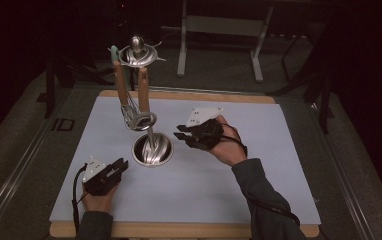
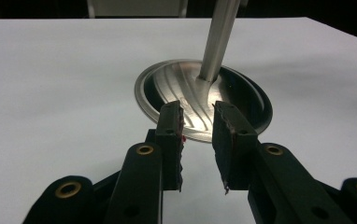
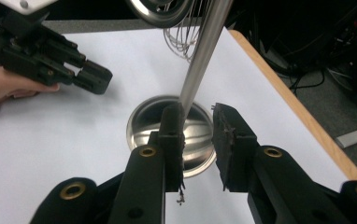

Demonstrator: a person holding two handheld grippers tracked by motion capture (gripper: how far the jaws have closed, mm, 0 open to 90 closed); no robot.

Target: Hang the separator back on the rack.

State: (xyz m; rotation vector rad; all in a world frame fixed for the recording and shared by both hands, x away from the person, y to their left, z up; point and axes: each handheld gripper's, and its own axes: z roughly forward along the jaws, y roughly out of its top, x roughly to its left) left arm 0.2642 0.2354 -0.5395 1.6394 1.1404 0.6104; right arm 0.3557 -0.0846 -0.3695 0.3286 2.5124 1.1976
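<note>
While both hand-held grippers are kept low over the white tabletop point(image 1: 259, 165), a metal utensil stand point(image 1: 152, 149) is seen between them, near the middle of the sheet. Its round steel base point(image 2: 204, 100) lies flat on the tabletop, and a thin pole point(image 3: 203, 56) rises from the centre of this base, leaning slightly in the high view. Two wooden-handled utensils point(image 1: 131, 90) are hung from the ring at the top of the pole point(image 1: 138, 54), and a wire whisk head point(image 1: 135, 116) is seen at their lower end, above the base.

The left hand-held gripper point(image 1: 115, 169) is held at about 8 o'clock from the base, close to its rim but apart from it. Its jaws are spread with a clear gap, and nothing is pinched between them; in the left gripper view they are directed at the base.

The right hand-held gripper point(image 1: 184, 133) is held at about 2 o'clock from the base, just beside the pole. Its jaws are also spread and empty; in the right gripper view the pole passes just behind the tip of one jaw, and it cannot be told if it is touched.
</note>
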